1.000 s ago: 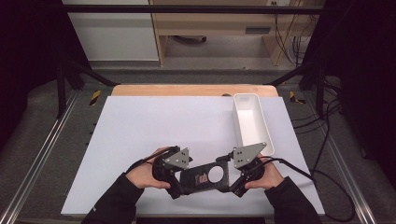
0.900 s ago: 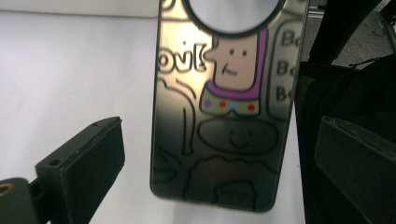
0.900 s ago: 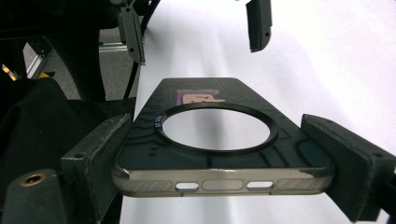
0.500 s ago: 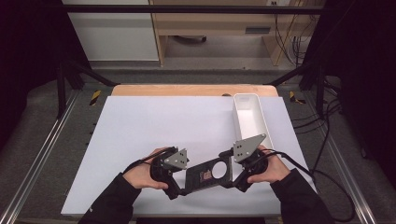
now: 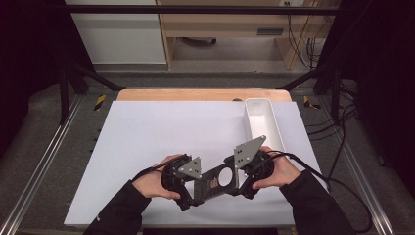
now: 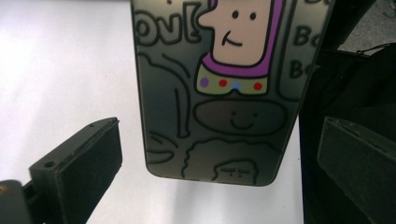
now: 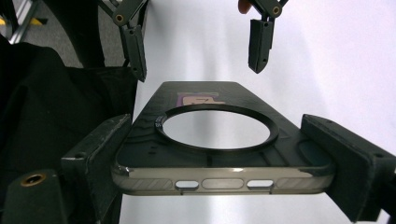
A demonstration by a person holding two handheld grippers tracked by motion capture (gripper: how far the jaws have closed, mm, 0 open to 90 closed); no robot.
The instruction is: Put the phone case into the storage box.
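Phone case (image 5: 215,183) now higher off white table (image 5: 147,142), R fingers (image 7: 224,154) clamping it, L fingers (image 6: 205,158) wide.

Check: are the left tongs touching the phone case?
Apart. The left gripper view shows white table on both sides between the left tongs and the phone case.

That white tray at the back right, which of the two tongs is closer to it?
The right tongs. They hold the phone case just short of the white tray's near end; the left tongs sit farther left, jaws open around the case's other end.
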